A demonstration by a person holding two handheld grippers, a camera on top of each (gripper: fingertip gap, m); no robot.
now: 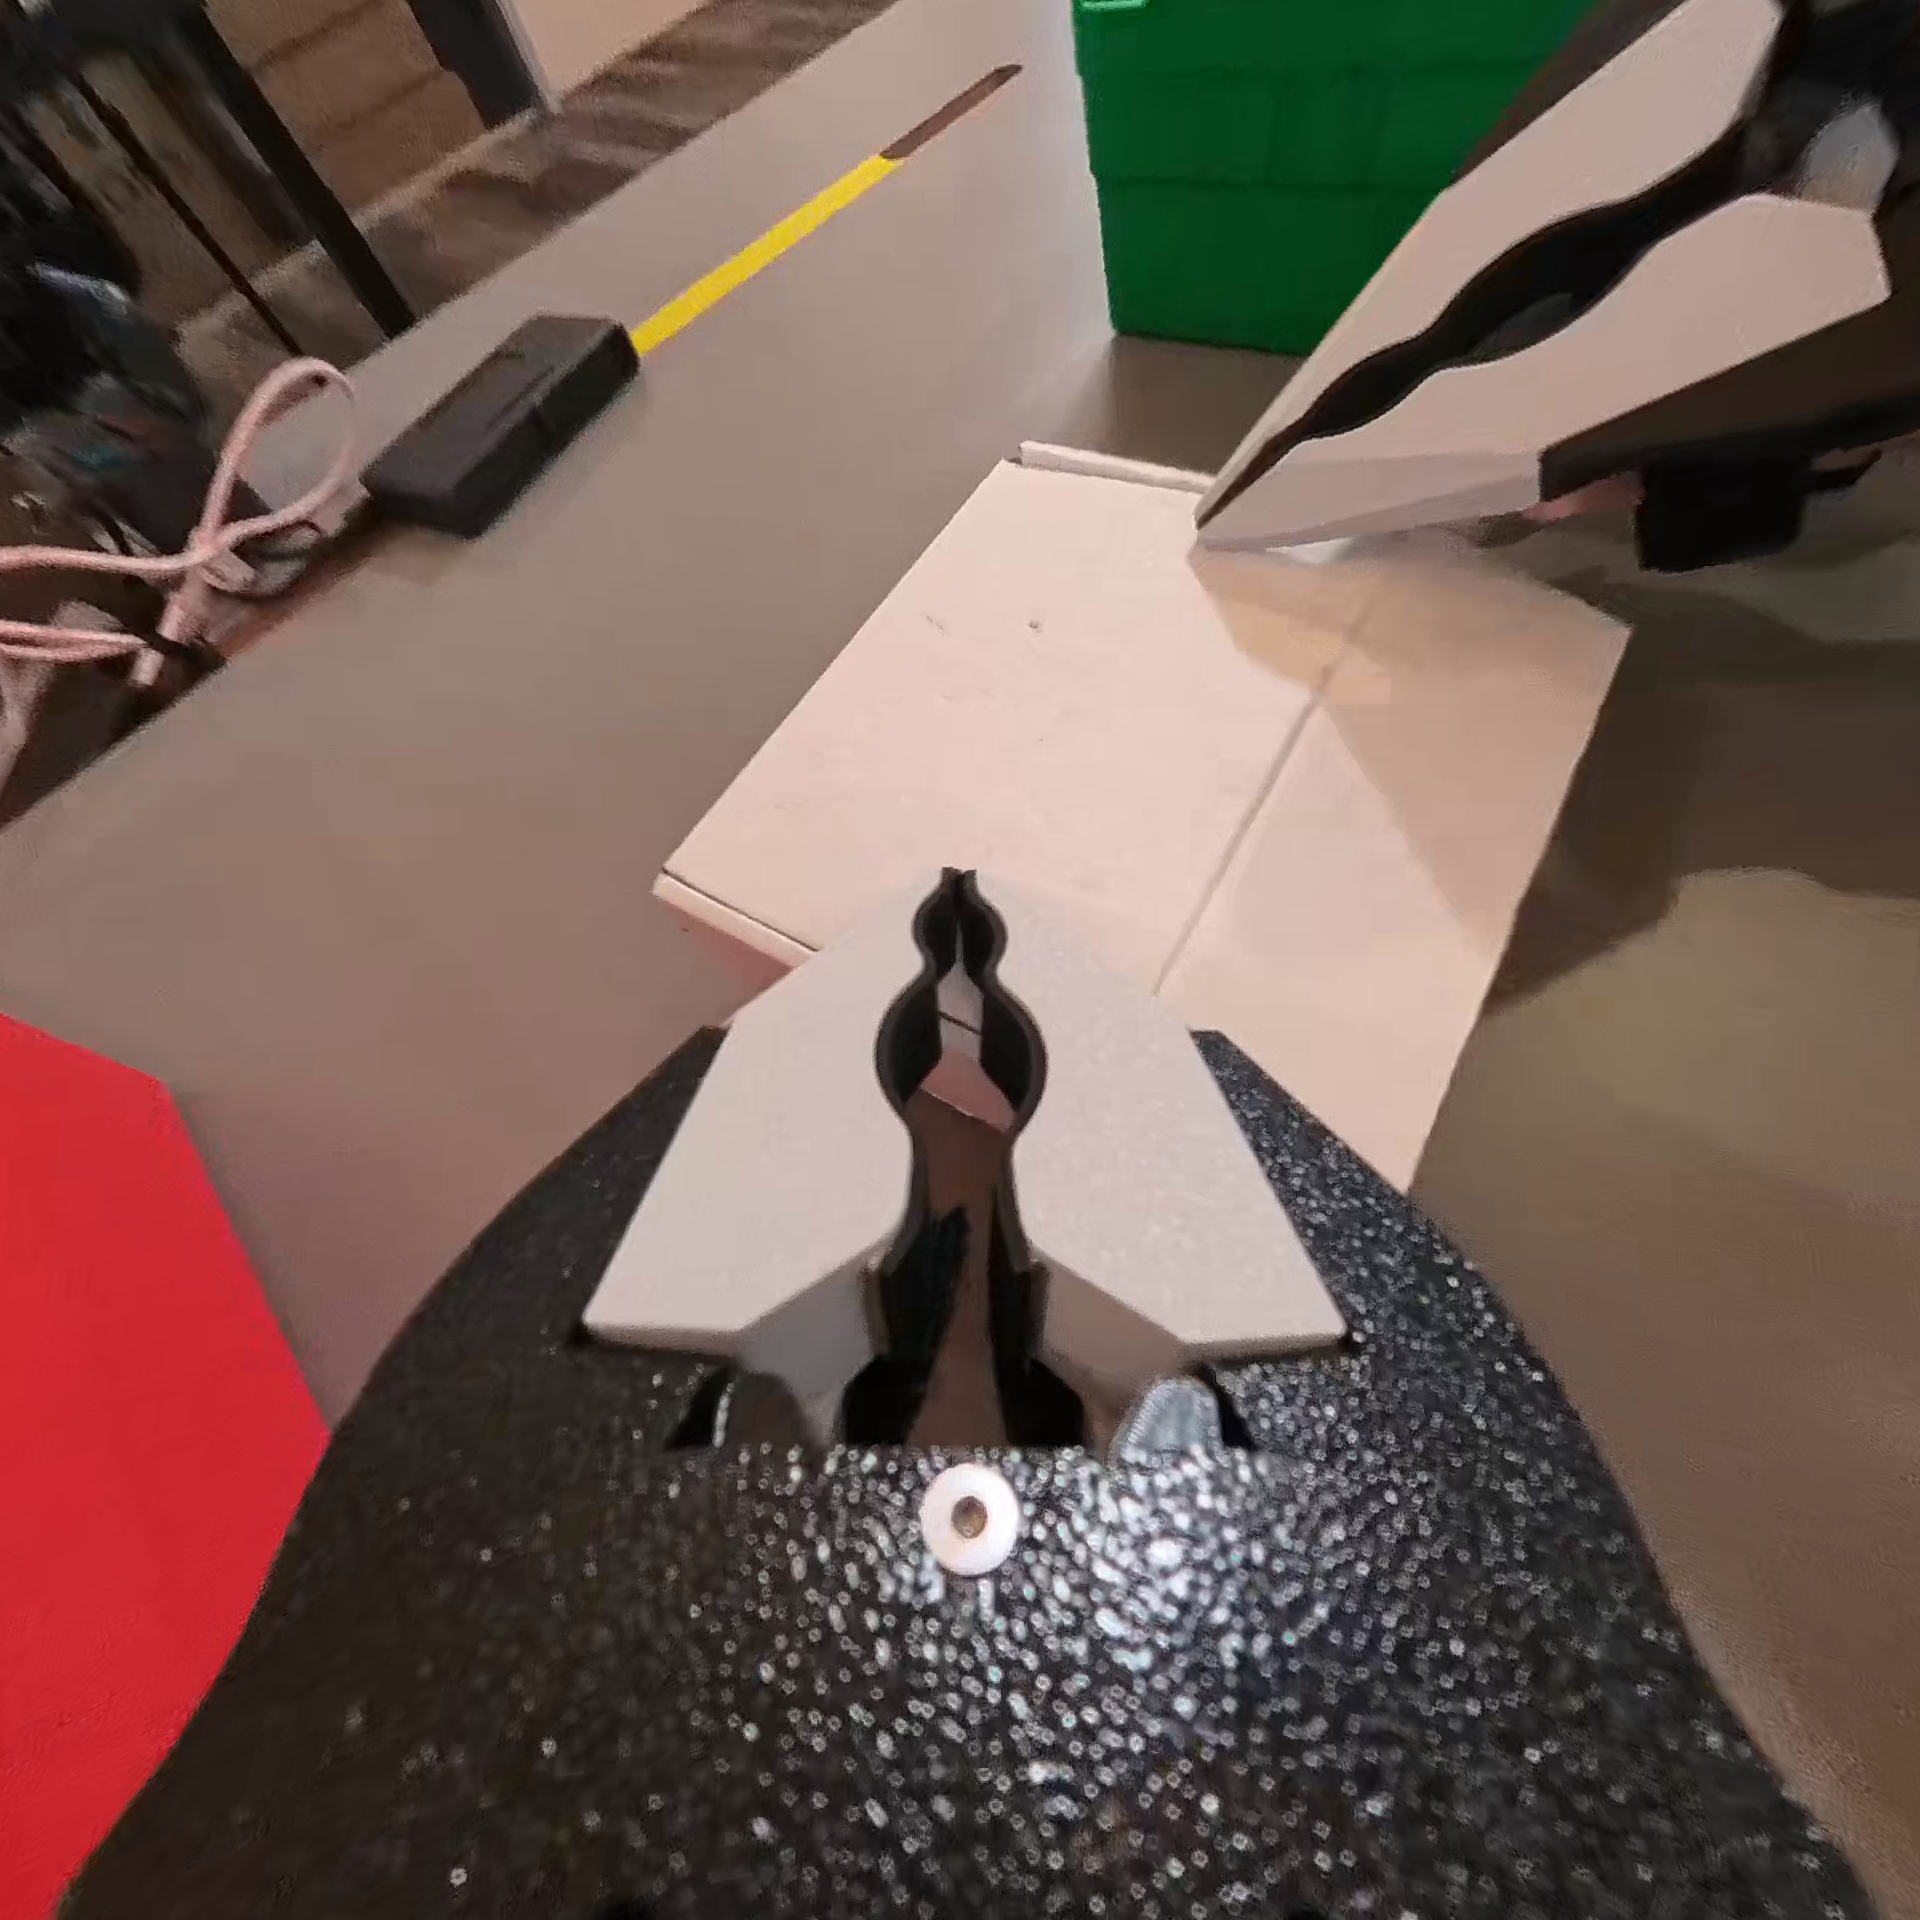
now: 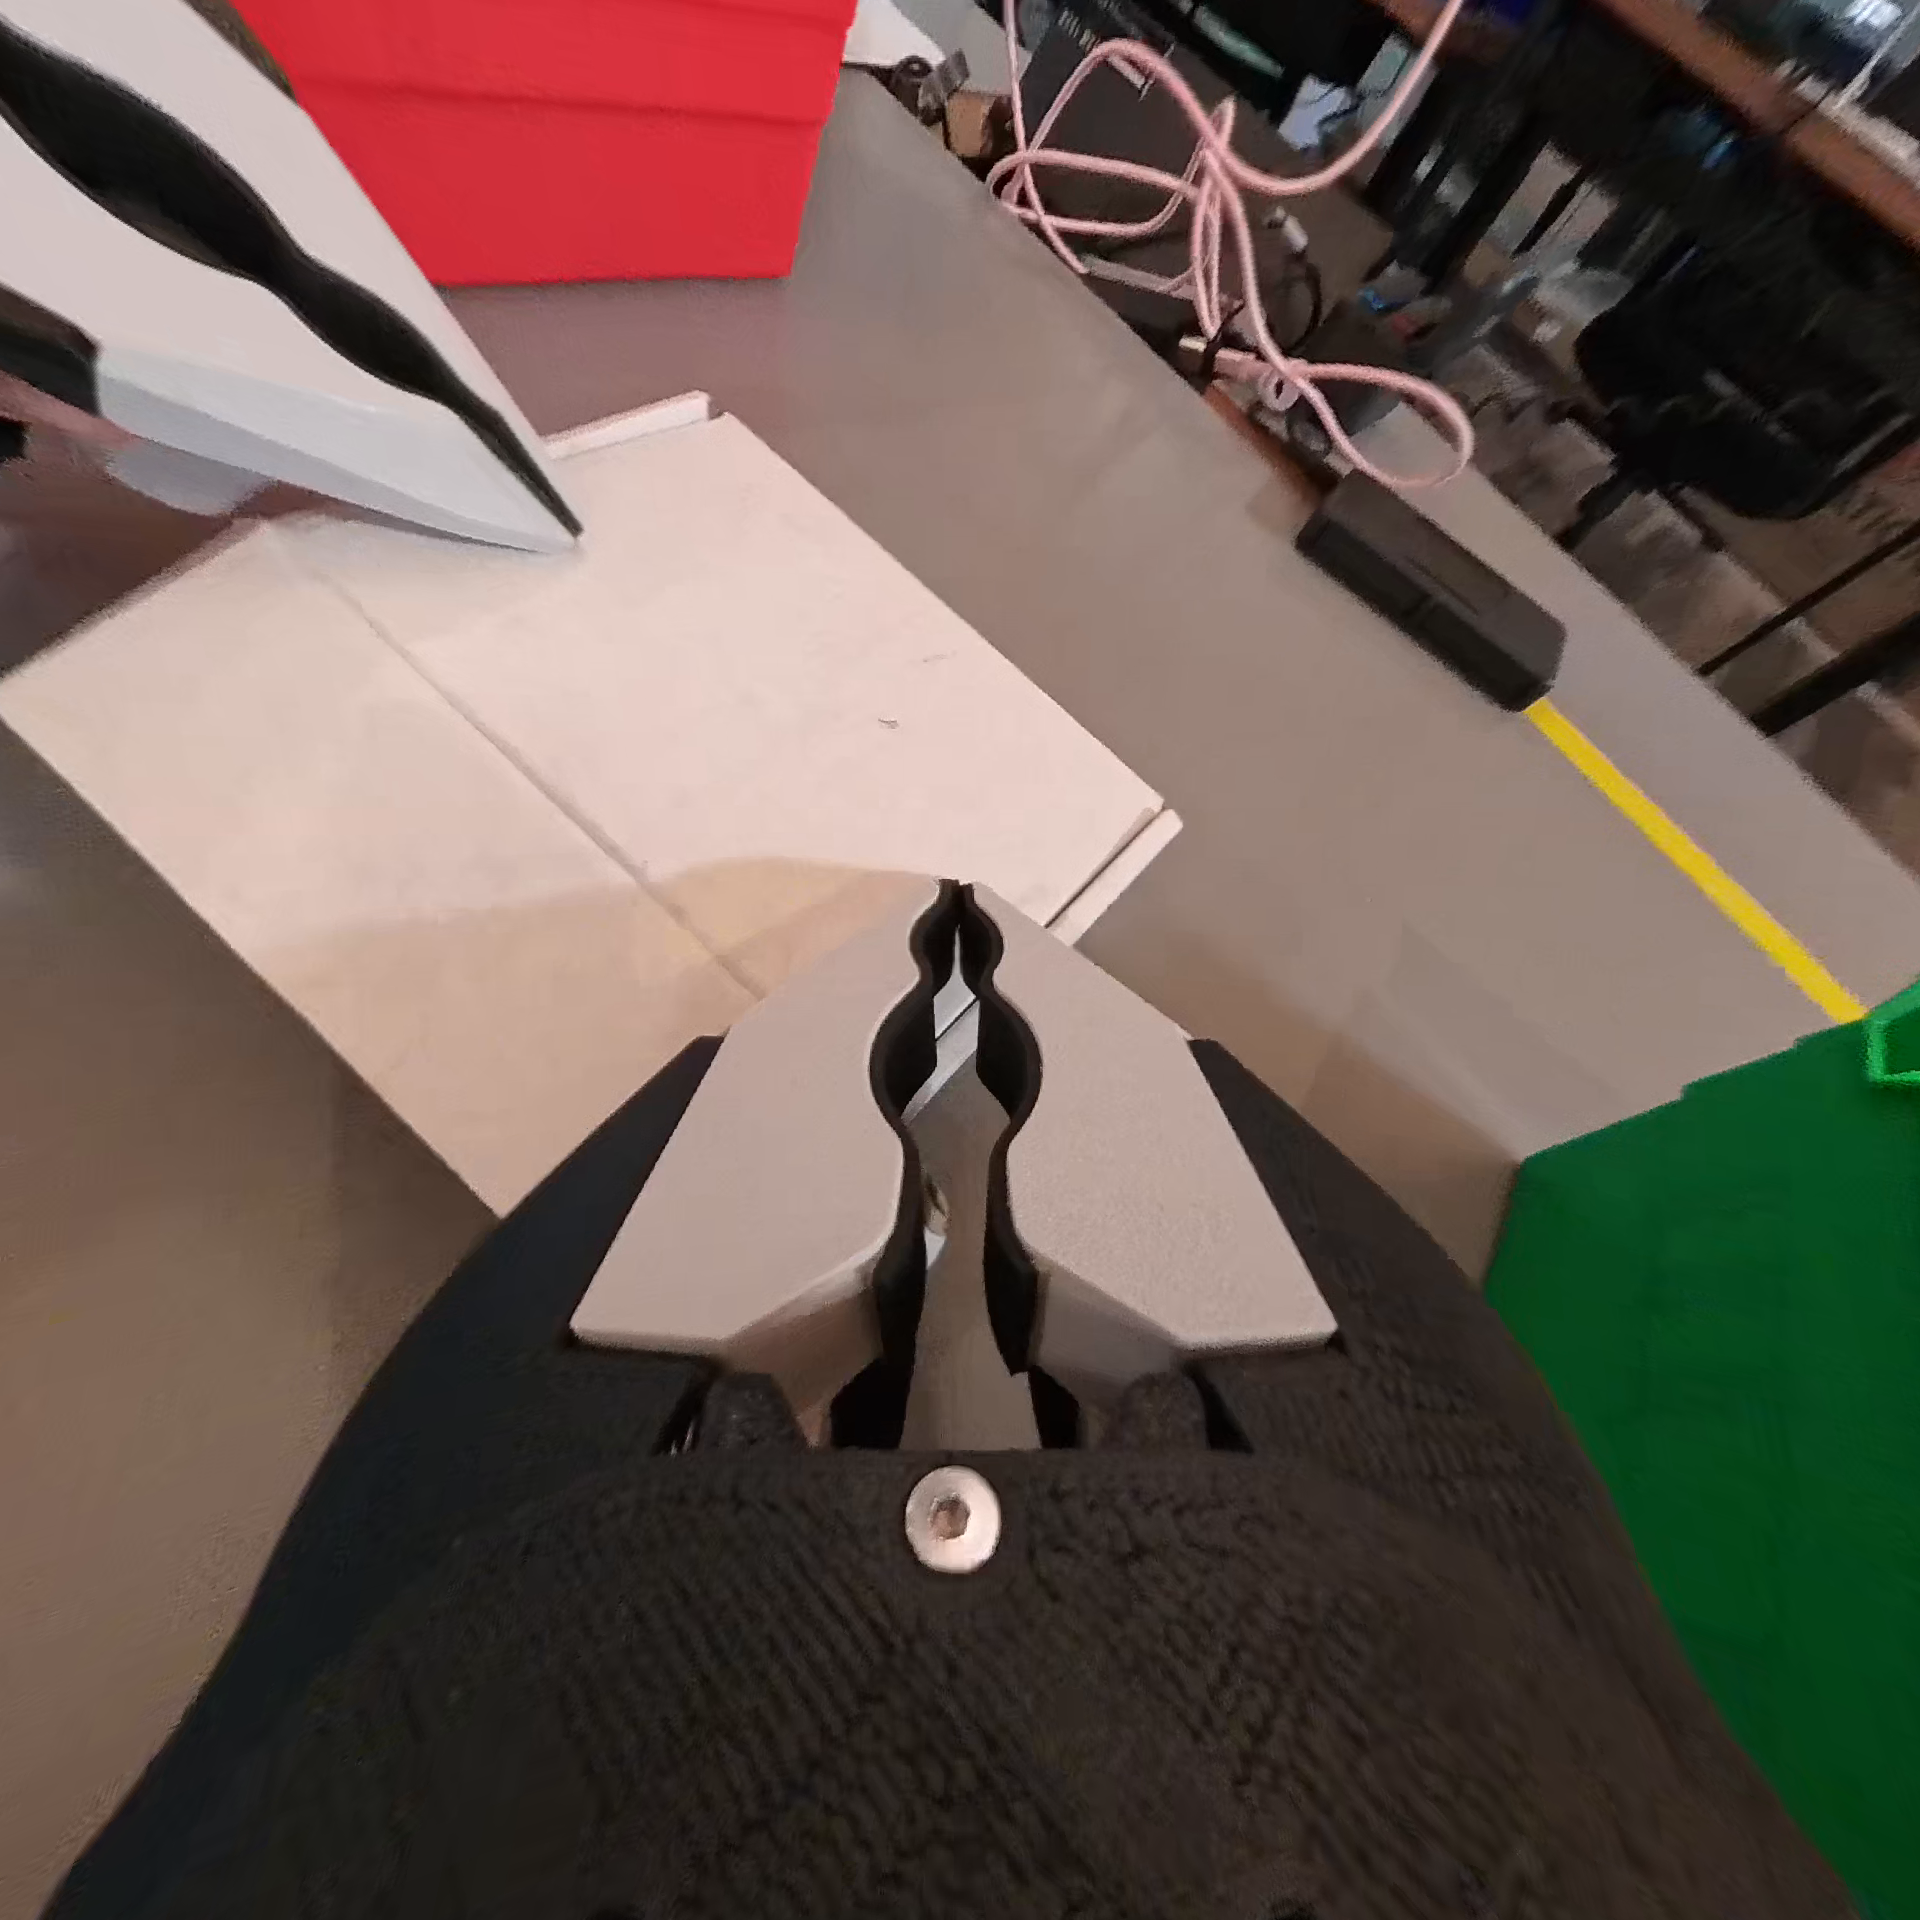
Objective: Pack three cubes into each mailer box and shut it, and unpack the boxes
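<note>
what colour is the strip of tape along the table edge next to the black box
Yellow. The tape strip runs along the table edge from the black box, clearest in the left wrist view.

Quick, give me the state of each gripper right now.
Left gripper: closed, holding nothing, tips over the white mailer box.
Right gripper: closed, holding nothing, tips over the same box.

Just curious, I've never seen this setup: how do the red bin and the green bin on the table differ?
The red bin is red; the green bin is green. In the right wrist view the red bin stands far off beyond the white mailer box, while the green bin sits close beside the right tool. The left wrist view reverses this. Both are plain, boxy, and rest on the grey table.
</note>
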